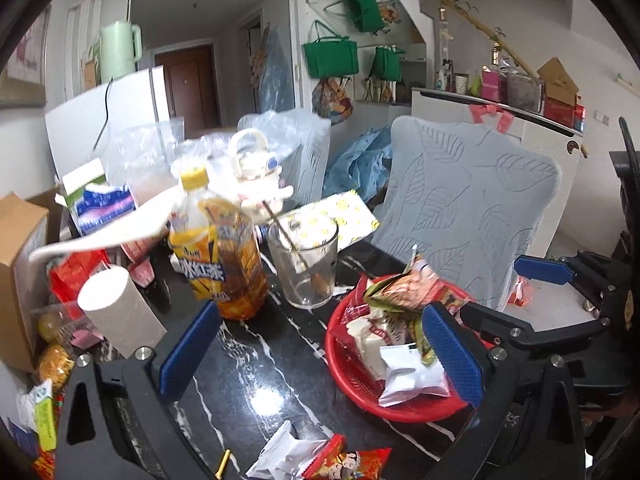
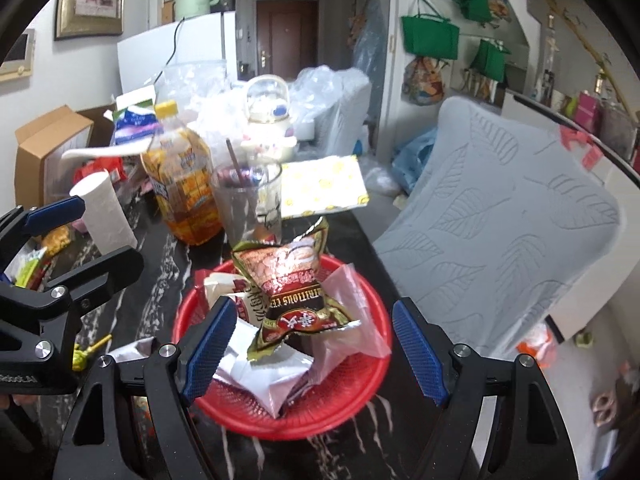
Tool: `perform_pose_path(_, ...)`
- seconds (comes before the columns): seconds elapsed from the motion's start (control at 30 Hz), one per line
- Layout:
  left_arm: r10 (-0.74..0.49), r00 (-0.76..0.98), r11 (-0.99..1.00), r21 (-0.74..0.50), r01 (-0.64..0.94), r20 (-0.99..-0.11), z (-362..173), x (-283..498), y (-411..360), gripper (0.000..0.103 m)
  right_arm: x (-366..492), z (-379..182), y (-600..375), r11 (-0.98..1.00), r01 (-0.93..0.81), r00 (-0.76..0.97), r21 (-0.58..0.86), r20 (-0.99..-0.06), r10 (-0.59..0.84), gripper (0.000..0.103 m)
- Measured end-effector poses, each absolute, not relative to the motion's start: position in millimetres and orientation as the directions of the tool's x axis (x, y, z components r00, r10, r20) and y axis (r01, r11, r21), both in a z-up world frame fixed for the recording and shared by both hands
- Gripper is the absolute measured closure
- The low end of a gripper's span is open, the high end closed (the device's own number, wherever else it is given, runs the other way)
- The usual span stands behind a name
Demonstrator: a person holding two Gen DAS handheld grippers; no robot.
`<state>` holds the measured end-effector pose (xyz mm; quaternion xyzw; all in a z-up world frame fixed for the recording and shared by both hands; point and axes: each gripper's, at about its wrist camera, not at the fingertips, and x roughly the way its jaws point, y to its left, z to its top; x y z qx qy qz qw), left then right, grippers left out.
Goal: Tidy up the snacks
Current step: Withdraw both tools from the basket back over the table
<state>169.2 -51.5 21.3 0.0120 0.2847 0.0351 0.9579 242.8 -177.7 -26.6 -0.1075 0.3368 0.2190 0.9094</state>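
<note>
i am mid-sort: my right tool (image 2: 314, 350) hangs over the red basket (image 2: 362, 404) with its blue pads spread wide and nothing between them. my left tool (image 1: 320, 350) is also wide apart and empty, low over the black marbled tabletop (image 1: 256, 364) just left of the basket.

the basket sits at the near right of the tabletop, beside the grey leaf-patterned chair (image 2: 504, 216), and already holds several packets. on top is a gold and brown peanut packet (image 2: 294, 280). its long axis runs near to far, the far end tipped up toward the drinking glass (image 2: 250, 204), the near end with the red label pointing back at me, its print upside down from my side. under it lie a white foil packet (image 2: 256, 384) and a pinkish clear bag (image 2: 352, 320).

from the left wrist view, 2 loose packets remain at the near edge of the tabletop: a white packet (image 1: 280, 454) and a red cartoon packet (image 1: 348, 462), lying side by side and touching. i judge these are next. the move calls for drawing my left tool back and down toward them, setting the pads across a packet's short width, then closing gently so the contents do not crush. the tea bottle (image 1: 218, 248) and paper roll (image 1: 120, 312) stand well left of that path.
</note>
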Motion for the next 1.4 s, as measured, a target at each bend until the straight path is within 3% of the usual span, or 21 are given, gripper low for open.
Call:
perform_pose_path(0.73,0.034,0.897,0.998,0.062,-0.008,-0.441,76,59,-84,0.001,127,42,-221,0.912,-0.407,0.781,-0.047,-0.536,0.321,0.022)
perform_pose_path(1.4,0.035,0.829,0.999,0.004,-0.039,-0.557,21,-19,-68,0.001,46,-4,-217,0.896,-0.442,0.708,0.03,-0.602,0.37,0.022)
